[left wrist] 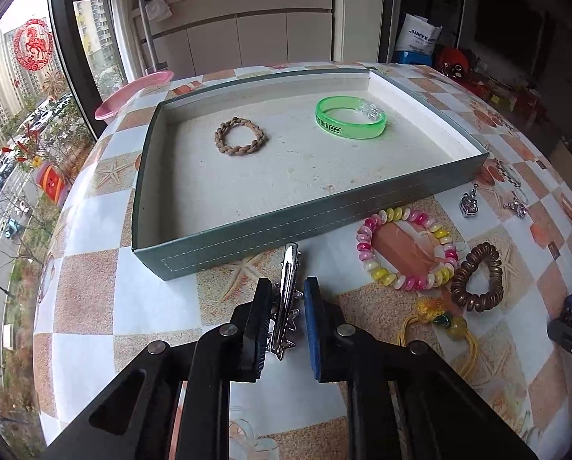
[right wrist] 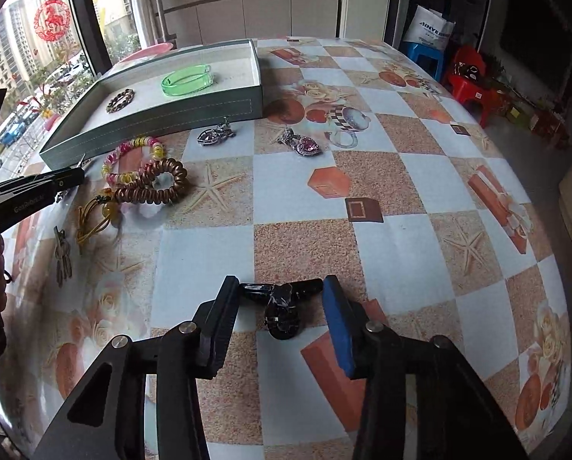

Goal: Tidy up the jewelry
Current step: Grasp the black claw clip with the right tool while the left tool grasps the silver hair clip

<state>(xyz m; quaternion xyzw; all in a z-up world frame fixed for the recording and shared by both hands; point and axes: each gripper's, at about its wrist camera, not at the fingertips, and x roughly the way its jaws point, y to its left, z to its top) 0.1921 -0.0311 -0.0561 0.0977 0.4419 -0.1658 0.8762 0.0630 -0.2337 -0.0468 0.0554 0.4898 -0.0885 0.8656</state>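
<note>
Left wrist: hand-held gripper (left wrist: 284, 312) tilted downward

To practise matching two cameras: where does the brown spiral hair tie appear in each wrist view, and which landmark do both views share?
Left wrist view: brown spiral hair tie lies at right, just right of the pink-and-yellow bead bracelet.
Right wrist view: it lies at left, overlapping that bracelet's near side.
Shared landmark: the grey tray behind them.

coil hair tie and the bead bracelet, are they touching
Touching. The right wrist view shows the coil hair tie lying over the near side of the bead bracelet, with no gap between them.
</note>
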